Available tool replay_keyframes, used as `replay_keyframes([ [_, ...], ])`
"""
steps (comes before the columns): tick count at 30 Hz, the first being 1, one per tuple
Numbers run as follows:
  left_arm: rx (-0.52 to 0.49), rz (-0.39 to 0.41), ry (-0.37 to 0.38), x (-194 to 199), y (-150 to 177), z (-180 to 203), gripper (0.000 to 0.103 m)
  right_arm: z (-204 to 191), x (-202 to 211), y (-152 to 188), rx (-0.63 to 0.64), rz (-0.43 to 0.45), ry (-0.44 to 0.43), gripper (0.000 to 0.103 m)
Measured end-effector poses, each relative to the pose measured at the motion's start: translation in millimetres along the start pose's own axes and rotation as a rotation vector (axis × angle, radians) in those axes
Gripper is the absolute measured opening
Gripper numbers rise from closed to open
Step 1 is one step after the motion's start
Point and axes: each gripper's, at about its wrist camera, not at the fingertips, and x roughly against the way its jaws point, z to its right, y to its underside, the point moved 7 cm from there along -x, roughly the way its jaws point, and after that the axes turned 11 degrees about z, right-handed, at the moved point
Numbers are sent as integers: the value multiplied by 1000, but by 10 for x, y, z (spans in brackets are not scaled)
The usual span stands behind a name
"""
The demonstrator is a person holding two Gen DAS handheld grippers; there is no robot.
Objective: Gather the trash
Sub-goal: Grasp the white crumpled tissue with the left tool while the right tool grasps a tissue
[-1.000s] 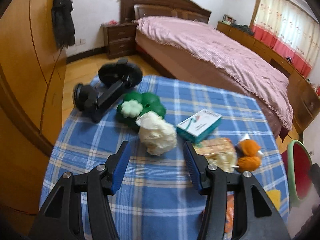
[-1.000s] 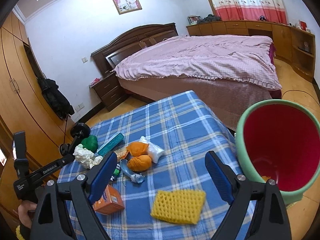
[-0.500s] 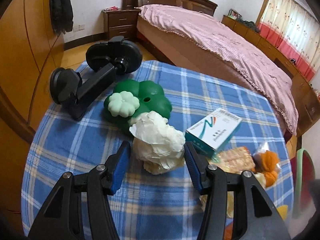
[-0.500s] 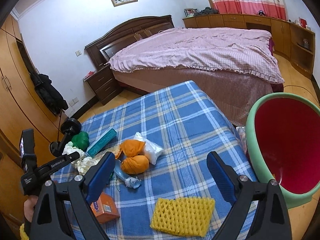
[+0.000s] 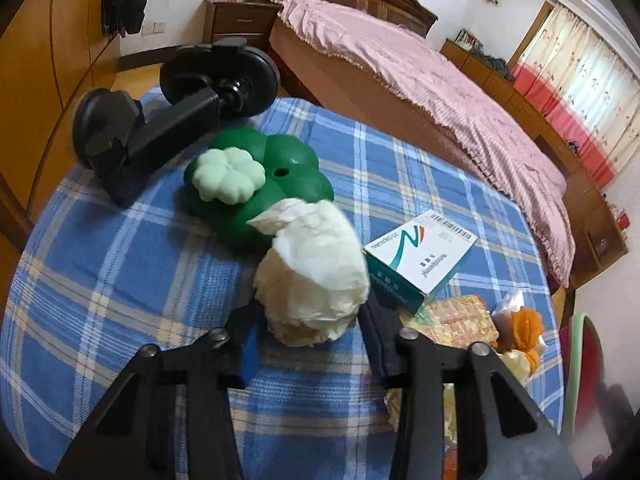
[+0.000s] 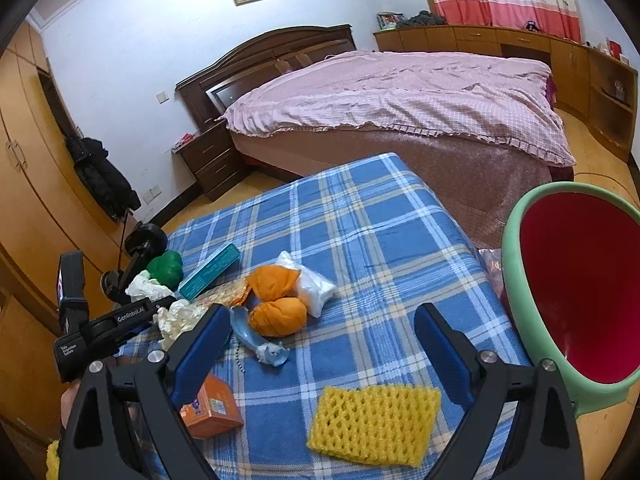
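Note:
A crumpled white tissue lies on the blue plaid tablecloth against a green clover-shaped holder. My left gripper points down at the tissue. Its jaws are closing, and both pads touch the tissue's sides. In the right wrist view the left gripper sits at the table's left edge, held by a hand. My right gripper hangs open over the near part of the table with nothing between its fingers. A yellow foam net lies below it. The bin, green outside and red inside, stands at the right.
A teal box, orange peels, a white bag, a blue scrap and an orange carton lie on the table. A black suction mount stands at the far left corner. A bed lies beyond.
My left gripper came down and forward over the tissue, and its fingers closed in against it. The right gripper has barely moved.

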Motion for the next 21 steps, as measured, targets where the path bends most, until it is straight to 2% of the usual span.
replay_keyframes([
  [8, -13, 86, 10, 431, -97, -90, 39, -259, 14, 23, 40, -16, -49, 95],
  [14, 6, 81, 53, 716, -46, -173, 39, -636, -62, 97, 111, -37, -115, 95],
  [17, -24, 94, 34, 827, -43, -220, 39, -816, -156, 179, 127, -67, -145, 95],
  [21, -45, 131, -38, 971, -7, -372, 39, -1040, -287, 305, 157, -101, -176, 92],
])
